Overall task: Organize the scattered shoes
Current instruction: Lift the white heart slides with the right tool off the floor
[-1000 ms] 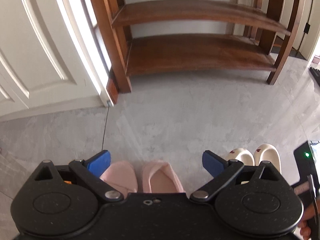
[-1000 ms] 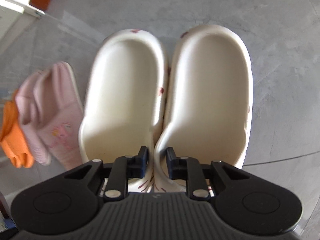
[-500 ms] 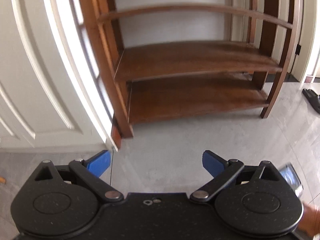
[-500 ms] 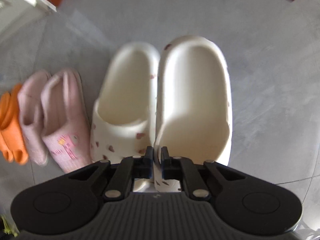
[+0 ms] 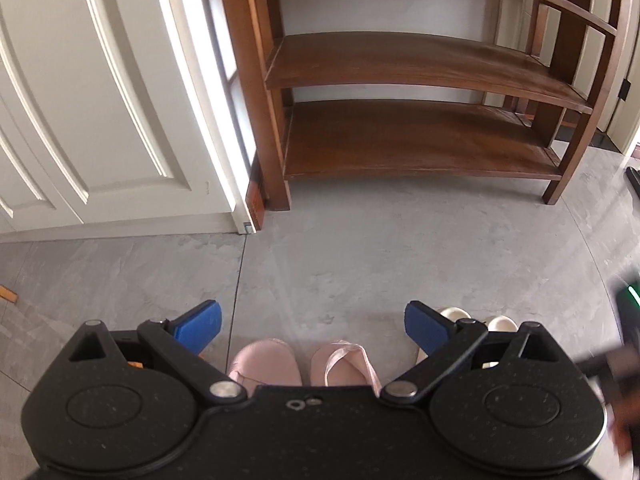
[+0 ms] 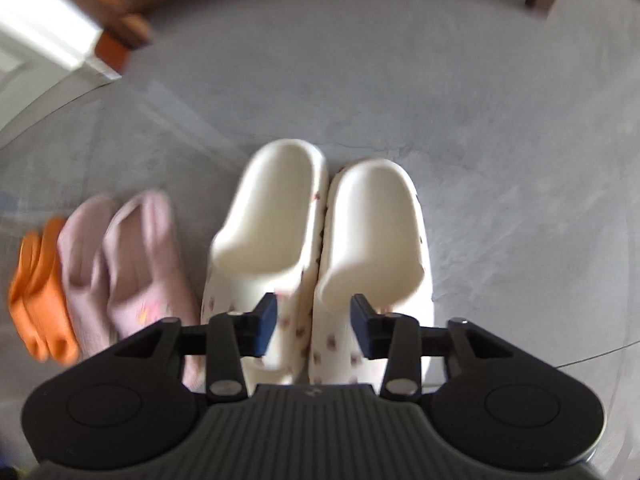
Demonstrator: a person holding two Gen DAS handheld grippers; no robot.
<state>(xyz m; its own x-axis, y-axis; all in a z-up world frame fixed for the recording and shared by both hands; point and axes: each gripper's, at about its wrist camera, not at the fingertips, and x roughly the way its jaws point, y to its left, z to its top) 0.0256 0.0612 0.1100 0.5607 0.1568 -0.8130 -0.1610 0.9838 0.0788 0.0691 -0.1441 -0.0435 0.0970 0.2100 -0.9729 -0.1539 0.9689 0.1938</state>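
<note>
A pair of cream slippers [image 6: 320,240] with small red marks lies side by side on the grey floor, toes pointing away. My right gripper [image 6: 313,320] hangs just above their heels. Its jaws are opening, and the blue pads [image 6: 266,322] stand clear of the inner walls of both slippers. Left of them lie a pink slipper pair [image 6: 120,256] and an orange pair [image 6: 40,292]. My left gripper [image 5: 314,322] is open and holds nothing, above the toes of the pink slippers [image 5: 304,362]. The cream toes [image 5: 452,314] peek out beside its right finger.
A brown wooden shoe rack [image 5: 400,60] with bare shelves stands ahead against the wall. A white panelled door [image 5: 100,100] is to its left. Grey tiled floor [image 5: 400,248] lies between. A person's hand [image 5: 624,432] shows blurred at the right edge.
The right jaws, pinched on the inner walls of the cream slippers, have parted and drawn back upward. The left view tipped up to the rack, then back down to the pink slippers.
</note>
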